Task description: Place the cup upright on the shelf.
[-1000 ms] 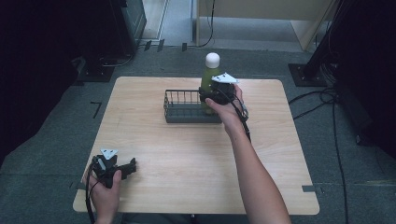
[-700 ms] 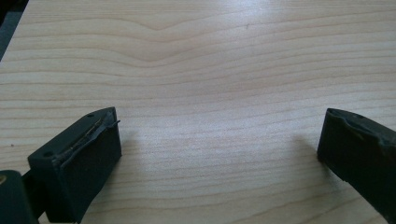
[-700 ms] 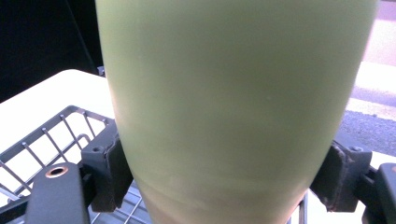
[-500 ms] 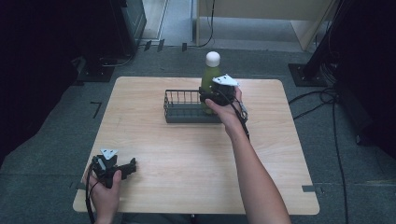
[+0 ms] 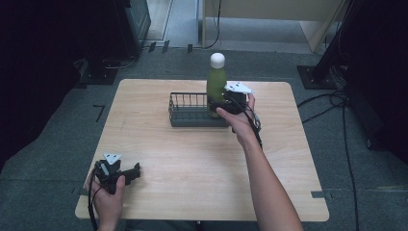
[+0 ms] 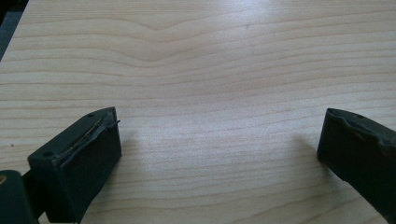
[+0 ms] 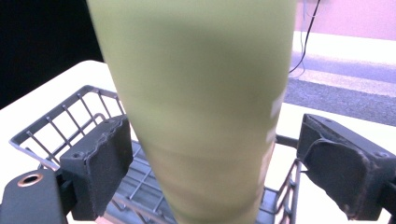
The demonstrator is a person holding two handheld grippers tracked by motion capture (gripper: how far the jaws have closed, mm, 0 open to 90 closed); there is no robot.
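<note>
Now that my right gripper (image 7: 210, 163) has just let go of the bottle (image 5: 216, 85) standing in the basket (image 5: 190, 115), jaws apart and clear, I'd back straight out so it doesn't tip.

Your two black plastic handheld grippers (image 5: 136, 169) (image 5: 219, 105): each has a grey triangular top plate, trailing black cable, ragged-edged rubber pads (image 6: 93, 135), brass screw at base. Forearms bare, no sleeves.
</note>
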